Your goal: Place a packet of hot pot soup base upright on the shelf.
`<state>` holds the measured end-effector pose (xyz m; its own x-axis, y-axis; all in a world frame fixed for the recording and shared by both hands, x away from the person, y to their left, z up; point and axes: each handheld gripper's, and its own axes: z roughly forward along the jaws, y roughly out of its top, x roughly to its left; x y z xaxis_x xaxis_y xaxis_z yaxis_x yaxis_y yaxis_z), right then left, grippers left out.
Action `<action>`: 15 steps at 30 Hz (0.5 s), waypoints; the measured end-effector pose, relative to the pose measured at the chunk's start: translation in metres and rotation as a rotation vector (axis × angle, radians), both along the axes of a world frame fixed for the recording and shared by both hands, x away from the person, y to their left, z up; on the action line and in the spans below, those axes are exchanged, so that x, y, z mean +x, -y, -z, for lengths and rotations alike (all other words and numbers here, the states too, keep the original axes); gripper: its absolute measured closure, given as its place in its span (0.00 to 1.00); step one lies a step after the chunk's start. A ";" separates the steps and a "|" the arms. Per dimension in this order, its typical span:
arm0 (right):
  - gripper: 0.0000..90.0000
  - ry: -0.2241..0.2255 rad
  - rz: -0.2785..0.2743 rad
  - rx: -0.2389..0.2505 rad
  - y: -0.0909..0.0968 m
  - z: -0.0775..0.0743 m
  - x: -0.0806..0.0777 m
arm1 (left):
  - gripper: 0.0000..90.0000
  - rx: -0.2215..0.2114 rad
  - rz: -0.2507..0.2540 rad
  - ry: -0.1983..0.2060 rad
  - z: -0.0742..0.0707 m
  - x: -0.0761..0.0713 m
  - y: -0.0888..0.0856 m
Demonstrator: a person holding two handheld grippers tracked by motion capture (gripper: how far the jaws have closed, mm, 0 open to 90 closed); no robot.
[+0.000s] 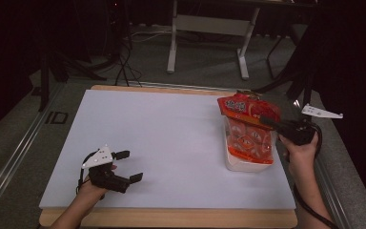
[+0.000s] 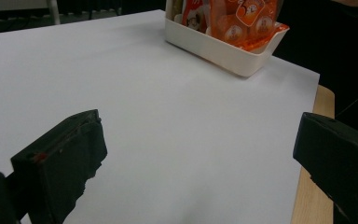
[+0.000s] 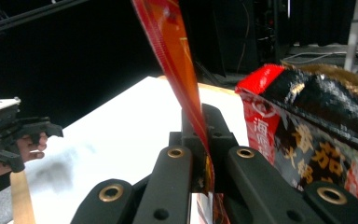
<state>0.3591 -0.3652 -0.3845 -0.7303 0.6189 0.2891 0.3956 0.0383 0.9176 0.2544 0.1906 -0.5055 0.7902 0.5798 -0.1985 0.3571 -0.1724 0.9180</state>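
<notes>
Two tools work here: the right tool [image 1: 270,121] is clamped on the thin edge of the orange snack bag [image 1: 250,131] in the white bin [image 1: 240,164] at the surface's [image 1: 162,138] right side, so it could slip free, while the left tool [image 1: 125,166] hovers with its jaws apart.

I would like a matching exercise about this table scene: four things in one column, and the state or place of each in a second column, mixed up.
Column A
1. left claw
2. right claw
3. orange plastic snack bag
4. white rectangular plastic bin

Column B
a. standing in the bin, edge pinched
b. open, with nothing between the jaws
c. on the right side of the white table top
d. shut on the bag

Pairs: 1-b, 2-d, 3-a, 4-c
</notes>
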 end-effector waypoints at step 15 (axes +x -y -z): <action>1.00 -0.018 0.063 0.007 0.015 0.029 -0.007 | 0.02 0.006 0.005 -0.007 0.003 0.001 0.001</action>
